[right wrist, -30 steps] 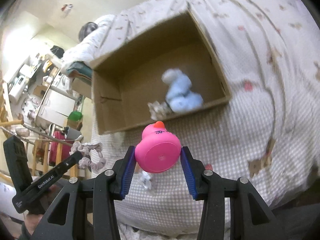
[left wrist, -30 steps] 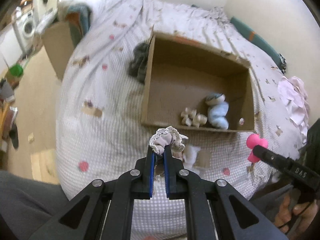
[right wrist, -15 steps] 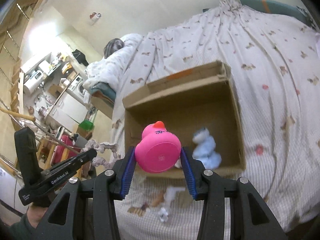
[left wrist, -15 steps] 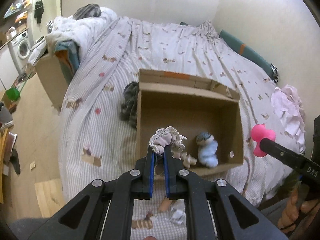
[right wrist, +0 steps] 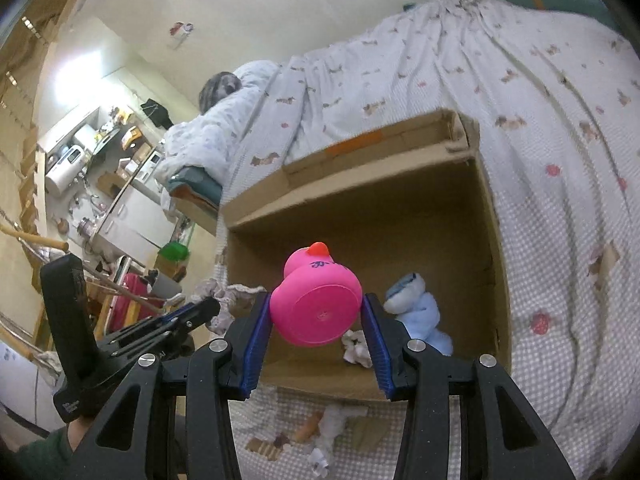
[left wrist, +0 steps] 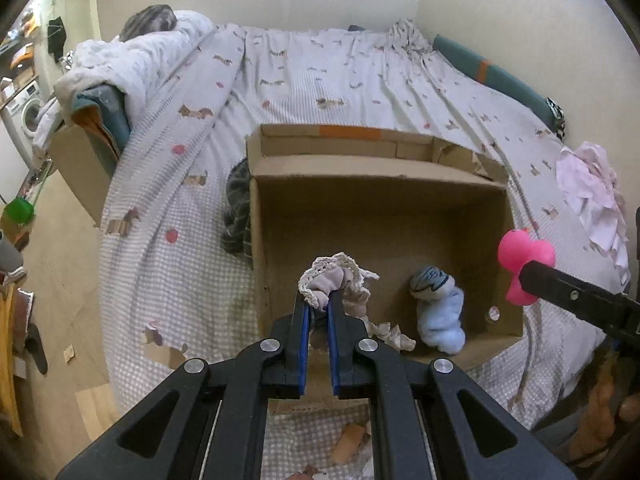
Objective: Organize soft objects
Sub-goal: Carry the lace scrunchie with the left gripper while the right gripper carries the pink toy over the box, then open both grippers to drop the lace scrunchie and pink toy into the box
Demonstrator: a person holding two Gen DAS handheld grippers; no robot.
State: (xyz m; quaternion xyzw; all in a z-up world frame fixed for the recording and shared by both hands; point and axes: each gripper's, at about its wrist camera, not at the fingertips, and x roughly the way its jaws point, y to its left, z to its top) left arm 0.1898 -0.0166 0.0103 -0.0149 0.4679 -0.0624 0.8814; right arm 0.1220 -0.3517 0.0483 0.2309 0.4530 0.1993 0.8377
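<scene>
While left claw point(left wrist: 319, 305) pinches lacy sock point(left wrist: 334, 280) | sock's lower half hidden

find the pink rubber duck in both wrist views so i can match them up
Left wrist view: the pink rubber duck is at the right edge, at the tip of the right gripper, beside the cardboard box's right wall.
Right wrist view: the duck is at centre, base toward the camera, clamped in the right gripper.
Shared landmark: the light blue plush toy inside the cardboard box.
</scene>
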